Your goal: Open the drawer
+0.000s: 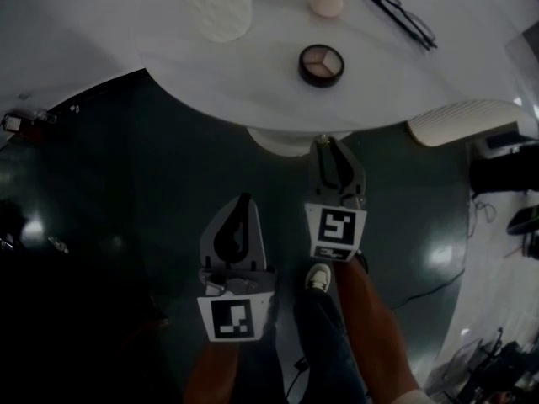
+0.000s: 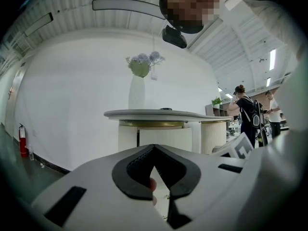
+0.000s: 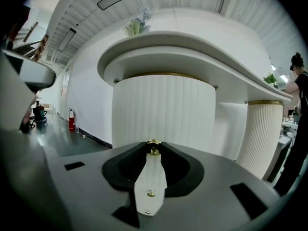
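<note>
An open showroom-like hall — glossy dark floor (image 1: 168, 183), ribbed white ceiling (image 2: 72, 8), fire extinguisher (image 2: 22, 141) by the wall, people (image 2: 249, 114) far off — around a white vanity table (image 1: 210, 57).

In the head view the tabletop (image 1: 210, 66) hides the ribbed drawer front (image 3: 163, 109). The gold knob (image 3: 153, 142) (pinched by the right gripper (image 3: 153, 147)) is mostly covered by jaw tips. 1 white textured object (image 1: 215, 2) is cut off at the top.

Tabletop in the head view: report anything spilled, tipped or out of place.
Nothing stands out. The open eyeshadow compact, the glasses and the pink sponge lie flat and apart on the white table, with no spill.
</note>
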A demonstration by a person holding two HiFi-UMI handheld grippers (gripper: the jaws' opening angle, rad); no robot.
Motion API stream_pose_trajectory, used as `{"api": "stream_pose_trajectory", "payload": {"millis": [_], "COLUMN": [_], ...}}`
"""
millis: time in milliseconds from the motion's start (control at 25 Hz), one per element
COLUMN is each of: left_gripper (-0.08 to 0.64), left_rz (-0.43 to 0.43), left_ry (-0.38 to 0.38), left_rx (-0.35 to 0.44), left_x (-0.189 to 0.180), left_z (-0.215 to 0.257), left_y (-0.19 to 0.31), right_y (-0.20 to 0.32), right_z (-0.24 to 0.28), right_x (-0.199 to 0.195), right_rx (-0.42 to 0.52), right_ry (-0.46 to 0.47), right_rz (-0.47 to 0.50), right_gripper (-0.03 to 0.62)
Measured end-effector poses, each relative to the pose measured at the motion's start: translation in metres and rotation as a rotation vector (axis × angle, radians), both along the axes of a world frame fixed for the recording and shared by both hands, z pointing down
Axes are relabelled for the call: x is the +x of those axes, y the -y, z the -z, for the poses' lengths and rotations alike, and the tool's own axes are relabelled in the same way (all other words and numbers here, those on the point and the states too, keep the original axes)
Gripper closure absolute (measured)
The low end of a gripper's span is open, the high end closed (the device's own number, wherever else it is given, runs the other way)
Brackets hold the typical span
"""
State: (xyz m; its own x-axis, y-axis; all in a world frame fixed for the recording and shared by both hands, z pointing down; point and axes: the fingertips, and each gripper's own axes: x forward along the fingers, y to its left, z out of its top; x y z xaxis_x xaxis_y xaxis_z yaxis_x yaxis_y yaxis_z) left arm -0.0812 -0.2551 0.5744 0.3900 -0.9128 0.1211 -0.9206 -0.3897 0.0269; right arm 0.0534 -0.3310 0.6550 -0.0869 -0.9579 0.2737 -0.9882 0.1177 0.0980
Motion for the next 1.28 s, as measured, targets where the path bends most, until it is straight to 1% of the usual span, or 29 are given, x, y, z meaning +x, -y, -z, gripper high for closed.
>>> {"api": "stream_pose_trajectory", "payload": {"millis": [200,400,560,800,1080,1160,1280], "left_gripper": [0.558,0.558,0.558,0.558,0.558,0.558,0.558], "left_rz": [0.007,0.020,0.010,0.006,-0.017,-0.026,-0.033], "left_ry": [0.004,-0.008,-0.013,-0.033,-0.041,-0.037,-0.035], "left_rx": [0.011,0.003,0.007,-0.009,0.006,0.004,-0.003], "left_x": [-0.002,-0.003,0.002,0.002,0.005,0.007,0.007], "left_z": [0.003,0.006,0.011,0.019,0.028,0.028,0.029], "left_y": [-0.006,-0.019,-0.033,-0.059,-0.084,-0.088,-0.085], "right_y": [-0.038,-0.073,-0.101,-0.140,-0.184,-0.194,-0.197], "right_z": [-0.001,-0.002,-0.001,-0.004,-0.002,-0.002,-0.003], "right_x": [-0.001,-0.001,-0.002,-0.003,-0.003,-0.003,-0.004], "right_rx": [-0.003,-0.009,0.002,0.003,0.031,0.040,0.039], "right_ry": [0.005,-0.002,0.001,0.009,0.035,0.051,0.048], "right_rz": [0.001,0.013,0.021,0.019,0.006,-0.003,0.008], "right_gripper": [0.491,0.491,0.491,0.491,0.491,0.491,0.491]}}
